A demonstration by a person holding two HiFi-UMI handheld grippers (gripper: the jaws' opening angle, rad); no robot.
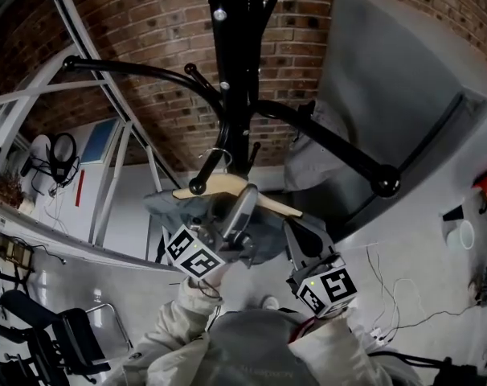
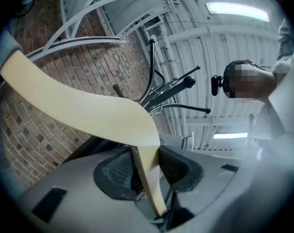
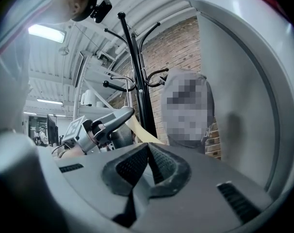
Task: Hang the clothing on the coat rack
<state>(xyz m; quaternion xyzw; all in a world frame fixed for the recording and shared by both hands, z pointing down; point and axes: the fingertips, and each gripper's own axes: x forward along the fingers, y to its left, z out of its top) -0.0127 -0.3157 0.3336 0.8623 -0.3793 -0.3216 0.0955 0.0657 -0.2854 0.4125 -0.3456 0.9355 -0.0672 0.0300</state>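
Note:
A black coat rack [image 1: 235, 71] rises ahead, its curved arms ending in knobs. A pale wooden hanger [image 1: 219, 185] carrying a dark grey garment [image 1: 268, 227] hangs by its wire hook near the pole, just behind one knob. My left gripper [image 1: 245, 198] reaches up to the hanger. In the left gripper view the hanger [image 2: 84, 106] stands edge-on between the jaws of the left gripper [image 2: 146, 154], which are open, with a dark gap beside the right pad. My right gripper [image 1: 296, 230] sits lower right of the garment. In its own view the right gripper [image 3: 149, 152] is shut and empty.
A second grey garment [image 1: 316, 155] hangs on the rack's right arm. A tall grey panel [image 1: 404, 95] stands close on the right, a brick wall [image 1: 147, 22] behind, white metal framing [image 1: 34, 95] on the left. An office chair [image 1: 59, 336] and cables lie on the floor.

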